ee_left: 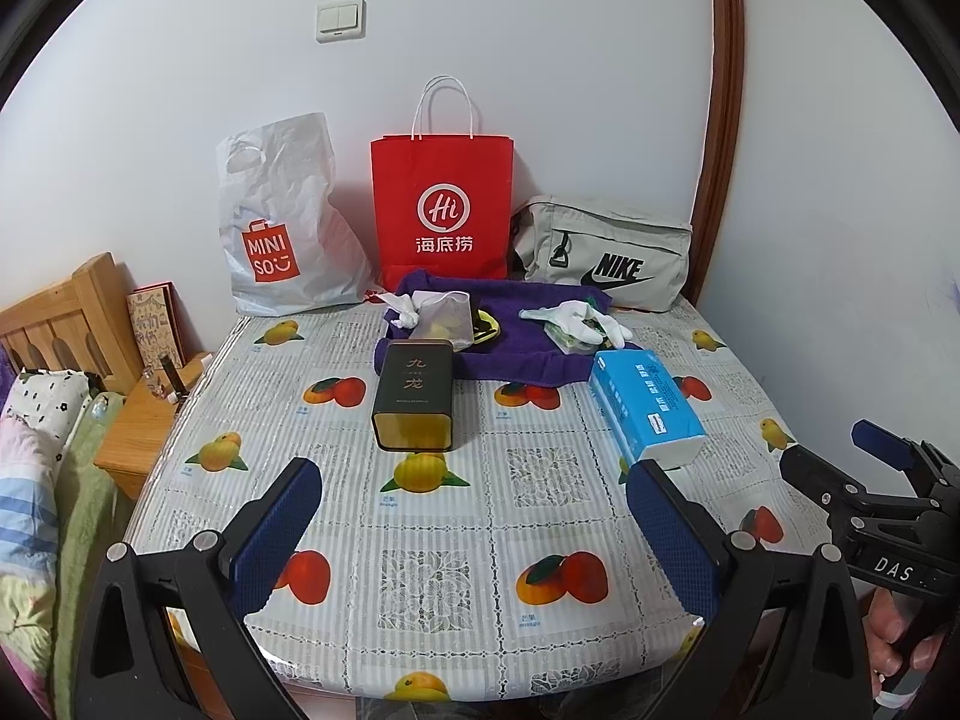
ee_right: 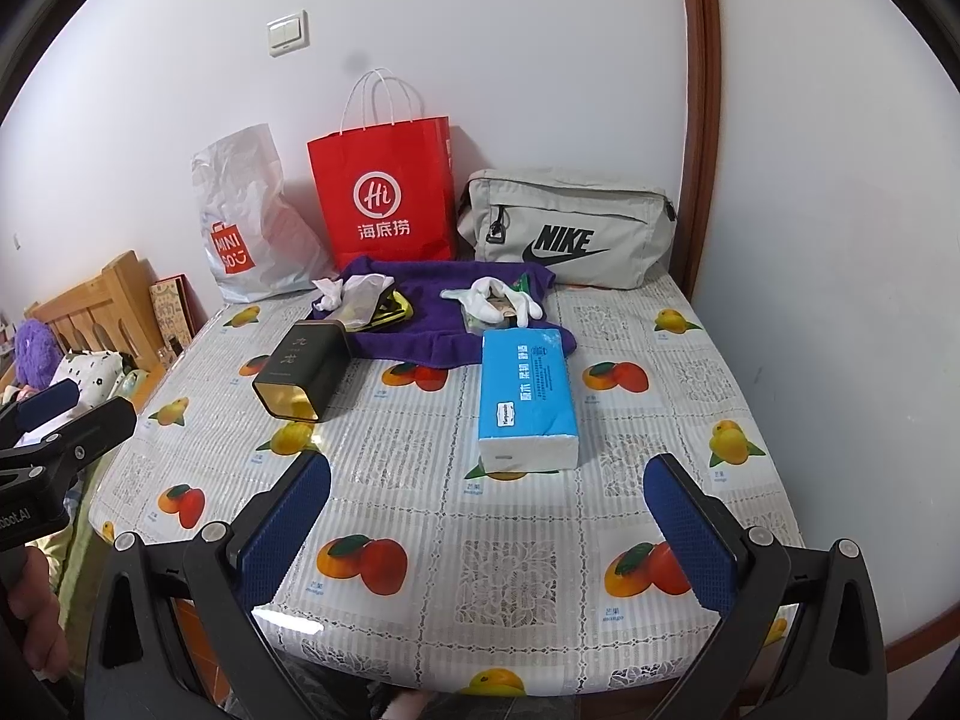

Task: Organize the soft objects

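A purple towel (ee_left: 516, 354) (ee_right: 420, 324) lies at the back of the table with white gloves (ee_left: 576, 315) (ee_right: 498, 300), a mesh pouch (ee_left: 447, 315) (ee_right: 360, 300) and small packets on it. A blue tissue pack (ee_left: 645, 405) (ee_right: 527, 399) lies in front of it on the right. A dark tin (ee_left: 413, 396) (ee_right: 303, 372) lies on its side to the left. My left gripper (ee_left: 474, 528) and right gripper (ee_right: 489, 531) hover open over the near table edge, holding nothing. The right gripper (ee_left: 840, 456) also shows at the left wrist view's right edge.
Against the wall stand a white Miniso bag (ee_left: 282, 222) (ee_right: 246, 222), a red paper bag (ee_left: 443, 210) (ee_right: 384, 198) and a grey Nike bag (ee_left: 606, 252) (ee_right: 564, 228). The fruit-print tablecloth (ee_left: 468, 540) covers the table. A wooden bed frame (ee_left: 66, 324) and nightstand (ee_left: 144, 426) stand left.
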